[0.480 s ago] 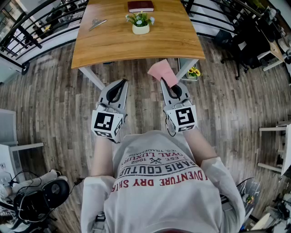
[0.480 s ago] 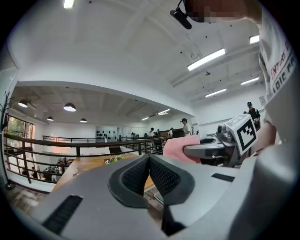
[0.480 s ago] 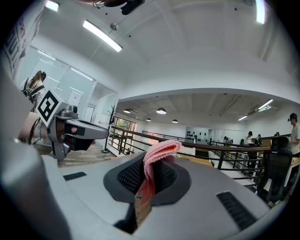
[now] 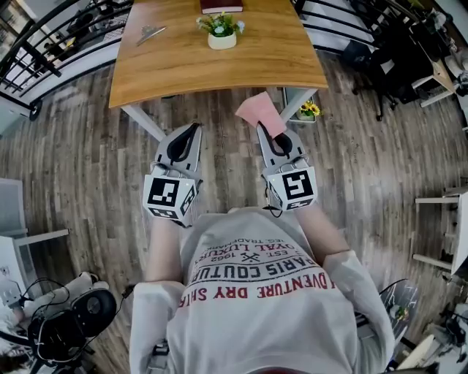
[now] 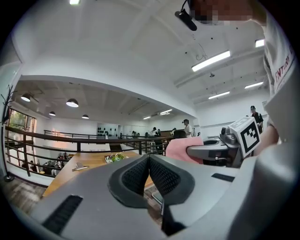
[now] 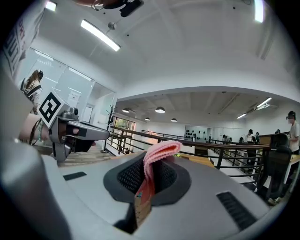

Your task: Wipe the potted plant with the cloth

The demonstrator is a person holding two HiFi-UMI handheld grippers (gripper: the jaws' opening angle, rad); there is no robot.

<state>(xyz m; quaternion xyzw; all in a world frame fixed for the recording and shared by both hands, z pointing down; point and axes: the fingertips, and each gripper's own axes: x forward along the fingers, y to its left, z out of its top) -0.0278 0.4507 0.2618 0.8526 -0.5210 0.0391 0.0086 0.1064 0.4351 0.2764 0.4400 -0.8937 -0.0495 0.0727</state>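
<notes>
A small potted plant [image 4: 221, 31] in a cream pot stands on the far part of the wooden table [image 4: 190, 69]; the left gripper view shows the potted plant [image 5: 115, 158] small and far off. My right gripper [image 4: 269, 126] is shut on a folded pink cloth [image 4: 260, 114], which sticks up between its pads as the pink cloth [image 6: 157, 157] in the right gripper view. My left gripper [image 4: 189, 129] is shut with nothing in it. Both are held level near the table's near edge, well short of the plant.
A dark red book [image 4: 221, 6] lies behind the plant and a metal clip [image 4: 149, 33] at the table's far left. A second small plant [image 4: 310, 110] sits on the floor by the right table leg. Railings, chairs and other tables surround the area.
The table and plant have shifted slightly up and left in the head view. Both grippers keep their pose, and the cloth stays held.
</notes>
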